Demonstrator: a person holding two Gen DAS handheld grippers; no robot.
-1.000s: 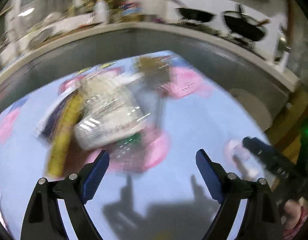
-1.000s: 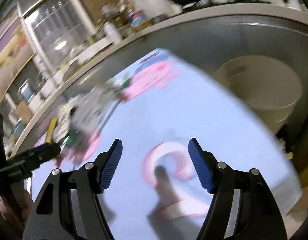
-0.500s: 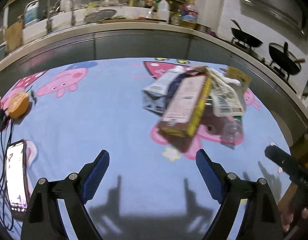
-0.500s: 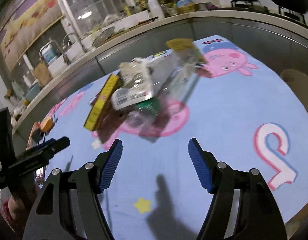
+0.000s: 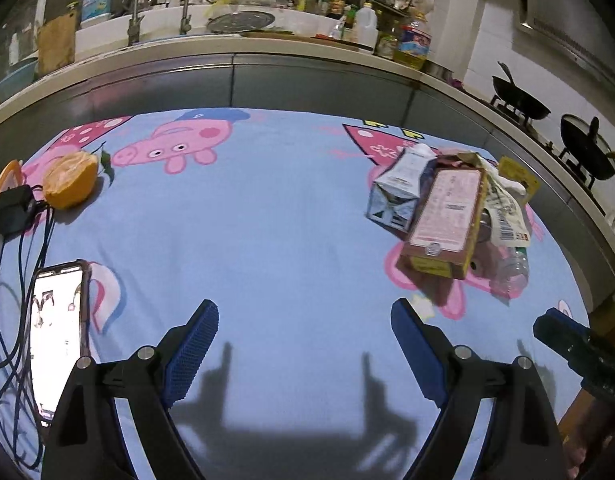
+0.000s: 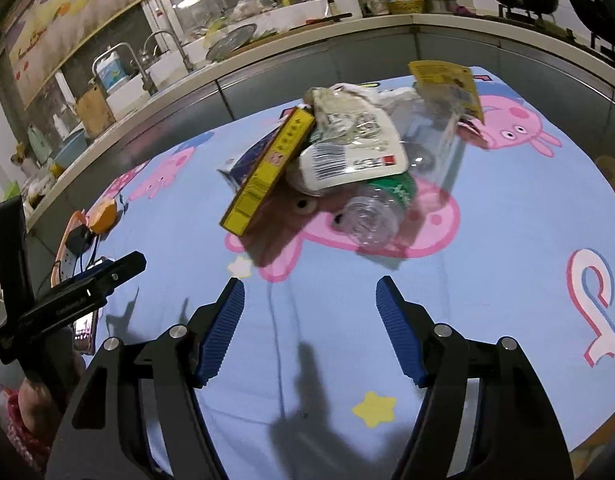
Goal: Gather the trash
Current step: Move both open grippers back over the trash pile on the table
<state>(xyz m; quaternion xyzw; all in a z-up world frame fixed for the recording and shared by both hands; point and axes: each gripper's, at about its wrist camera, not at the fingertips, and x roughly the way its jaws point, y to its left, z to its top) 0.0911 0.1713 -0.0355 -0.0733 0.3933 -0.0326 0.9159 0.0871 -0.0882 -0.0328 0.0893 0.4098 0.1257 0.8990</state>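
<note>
The left gripper [image 5: 305, 344] hangs over bare blue cartoon-printed tablecloth [image 5: 267, 220] with its blue-padded jaws spread wide and nothing between them; the right gripper [image 6: 311, 322] likewise stands well open and empty above the same cloth, its tips just short of the trash.

The heap of trash [image 6: 347, 160] lies toward the far right of the table, on a pink pig print; in it a long yellow-edged cardboard box [image 6: 267, 172] leans at the left, a crumpled white plastic bag with a barcode [image 6: 351, 156] sits on top, a clear plastic bottle with a green label [image 6: 373, 216] lies nearest the right gripper, and a flattened white-and-blue milk carton [image 5: 399, 192] rests on the far left side.

Well apart, at the left edge, lie a halved orange fruit [image 5: 69, 178], a black charger with cables [image 5: 11, 210] and a lit smartphone [image 5: 57, 340].
</note>
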